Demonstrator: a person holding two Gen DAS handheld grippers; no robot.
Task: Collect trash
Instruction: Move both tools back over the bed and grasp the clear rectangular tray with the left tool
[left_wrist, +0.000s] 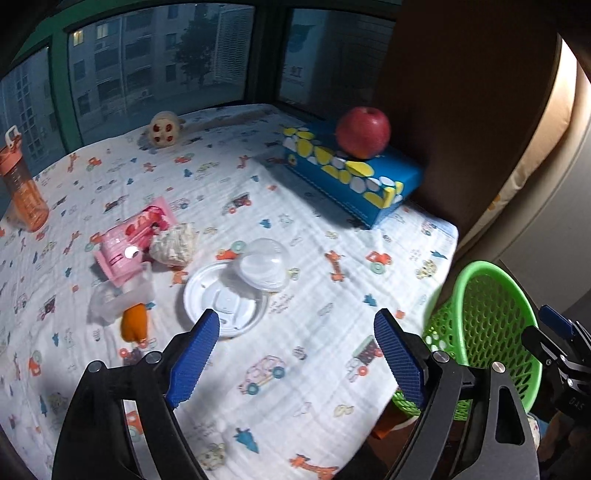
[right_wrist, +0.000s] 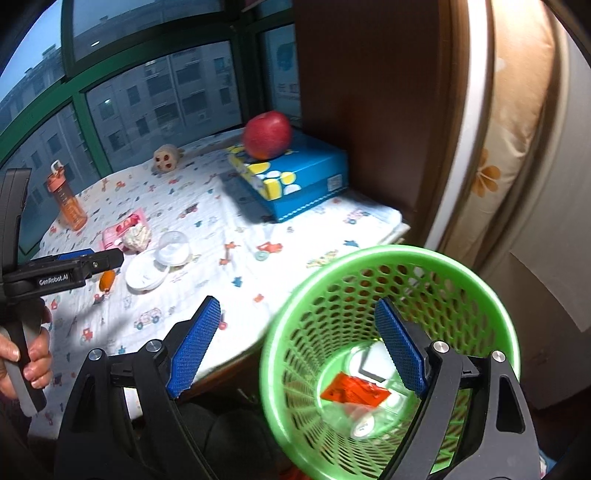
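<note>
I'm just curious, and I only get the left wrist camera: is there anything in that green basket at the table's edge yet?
Observer: Yes. The right wrist view looks down into the green mesh basket, and a red-orange wrapper lies at the bottom.
Operator: Anything else in there?
Observer: A white piece behind the wrapper and some clear plastic in front of it. I cannot tell what they are.
Operator: Who holds the gripper I look along?
Observer: A person's hand is wrapped around the handle of the left gripper.
</note>
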